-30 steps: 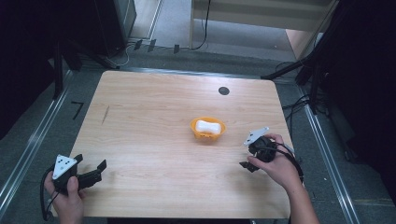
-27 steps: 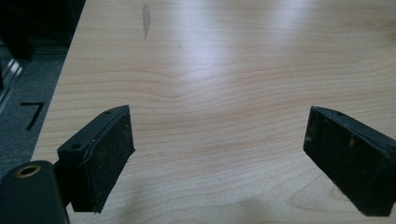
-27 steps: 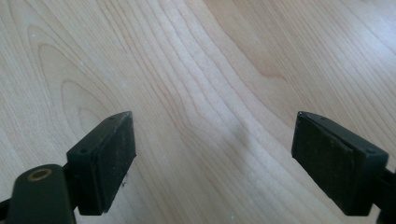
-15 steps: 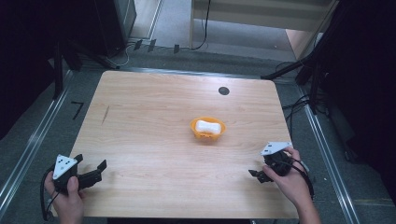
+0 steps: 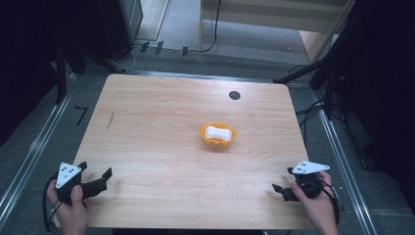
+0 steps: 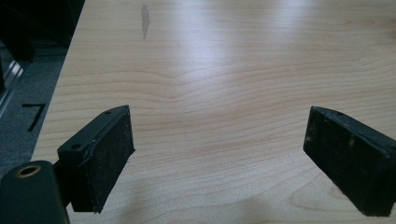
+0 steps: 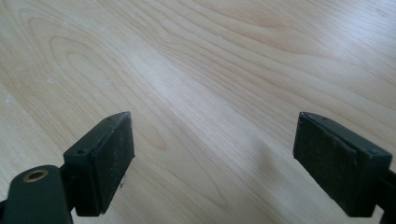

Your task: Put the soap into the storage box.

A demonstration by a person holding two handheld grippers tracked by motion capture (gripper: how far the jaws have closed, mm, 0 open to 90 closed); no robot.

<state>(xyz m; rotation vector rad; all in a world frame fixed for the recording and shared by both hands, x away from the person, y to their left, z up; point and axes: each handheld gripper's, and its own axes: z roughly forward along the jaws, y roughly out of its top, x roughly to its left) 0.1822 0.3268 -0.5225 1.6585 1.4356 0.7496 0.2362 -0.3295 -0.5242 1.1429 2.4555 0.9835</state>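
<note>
High view, near edge first: I see the left gripper (image 5: 95,180) low at the near left corner of the pale wooden table (image 5: 156,147), held in the person's left hand (image 5: 71,210), with its grey three-cornered plate on top and its jaws pointing across the table toward the right. In the left gripper view, its two black pads (image 6: 105,154) stand wide apart with nothing between them, only bare wood grain and a dark smudge farther up the board.

At the near right corner I see the right gripper (image 5: 283,187) in the person's right hand (image 5: 315,203), jaws pointing left along the table's near edge. Its jaws have just been opening; in the right gripper view the black pads (image 7: 105,156) stand wide with bare tabletop between them, gripping nothing. A black cable trails from each gripper toward the person.

Mid-table, a little right of centre, sits the small orange plastic bowl (image 5: 218,140) with a white bone-shaped object (image 5: 218,132) lying inside it. The bowl is well apart from both grippers, nearer the right one than the left.

Farther back, a small round black disc (image 5: 234,95) lies flat near the far edge. Beyond the table: grey floor, dark equipment at both sides, and a light wooden cabinet (image 5: 274,14) at the back.
</note>
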